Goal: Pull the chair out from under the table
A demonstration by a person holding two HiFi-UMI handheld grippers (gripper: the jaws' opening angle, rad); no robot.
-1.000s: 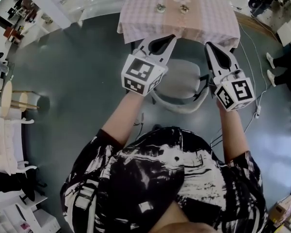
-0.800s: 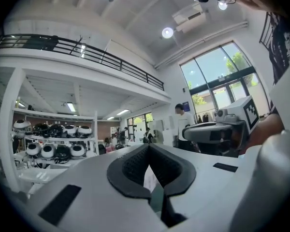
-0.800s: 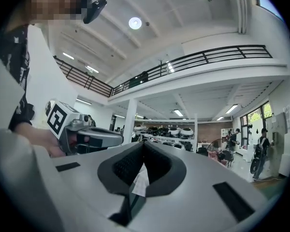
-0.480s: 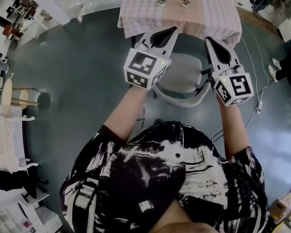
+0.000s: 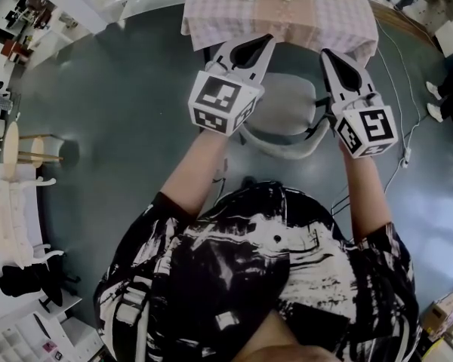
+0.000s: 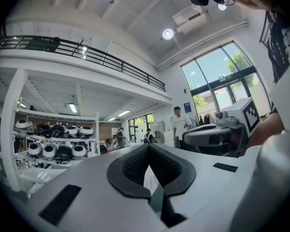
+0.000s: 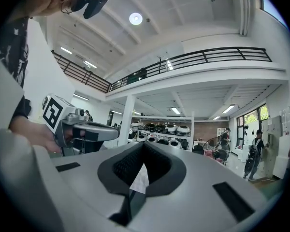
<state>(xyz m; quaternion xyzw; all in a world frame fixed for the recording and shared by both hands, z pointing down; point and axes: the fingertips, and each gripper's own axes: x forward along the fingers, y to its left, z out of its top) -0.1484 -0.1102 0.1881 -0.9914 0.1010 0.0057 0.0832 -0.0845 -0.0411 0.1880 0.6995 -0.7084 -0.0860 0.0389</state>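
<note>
Both grippers are fully closed, tips together, with nothing between them: the left gripper (image 5: 263, 45) and the right gripper (image 5: 328, 55) point toward the cloth-covered table (image 5: 287, 21). The grey chair (image 5: 287, 111) sits below and between them, its seat's far edge at the cloth's near edge.

Three cameras on air: one overhead, two riding level.
The head view stares steeply down past the person's chest onto the left gripper (image 5: 264, 45), right gripper (image 5: 328, 56), chair (image 5: 287, 105) and table (image 5: 325, 23), all close below. Each gripper view looks level along its own jaws into the hall and catches the other gripper alongside. Both share the shelves (image 6: 53, 140) and balcony rail (image 6: 87, 55).
</note>
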